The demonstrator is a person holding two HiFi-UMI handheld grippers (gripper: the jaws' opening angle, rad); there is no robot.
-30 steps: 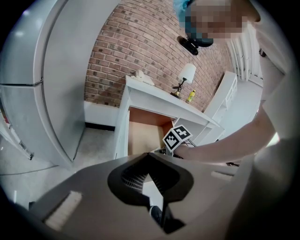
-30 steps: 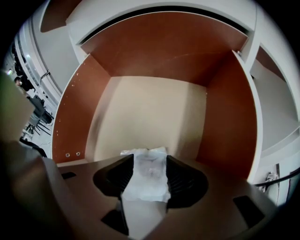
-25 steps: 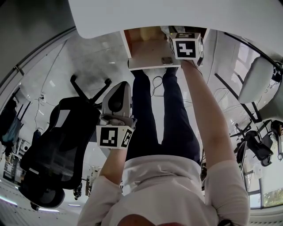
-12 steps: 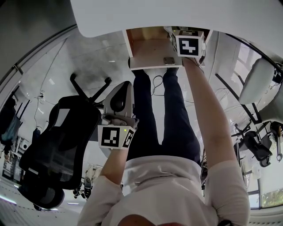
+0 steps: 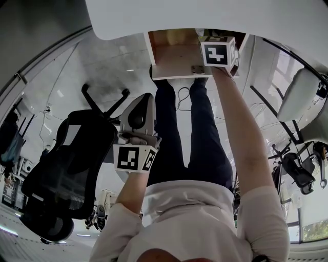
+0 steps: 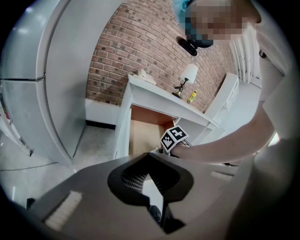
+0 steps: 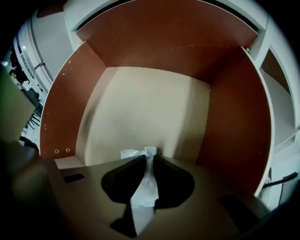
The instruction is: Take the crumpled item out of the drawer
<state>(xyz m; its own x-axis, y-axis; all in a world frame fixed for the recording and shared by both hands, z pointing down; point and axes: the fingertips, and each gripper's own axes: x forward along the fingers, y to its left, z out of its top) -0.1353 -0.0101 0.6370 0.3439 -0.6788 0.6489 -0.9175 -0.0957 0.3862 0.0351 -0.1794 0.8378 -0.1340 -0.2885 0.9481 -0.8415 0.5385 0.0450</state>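
Observation:
The drawer stands open under the white desk, with a pale bottom and brown walls. My right gripper reaches into it. Its jaws are closing, and a white crumpled item is pinched between them, a bit of it poking past the tips. In the head view the right gripper's marker cube sits at the drawer mouth and hides the item. My left gripper hangs back at lap height, jaws together with nothing in them, pointing toward the drawer.
A black office chair stands at the left, near my left gripper. The person's legs run below the drawer. The white desk top overhangs the drawer. Another chair is at the right.
The right gripper's cube has edged a little farther toward the drawer's back. The left gripper has stayed almost still.

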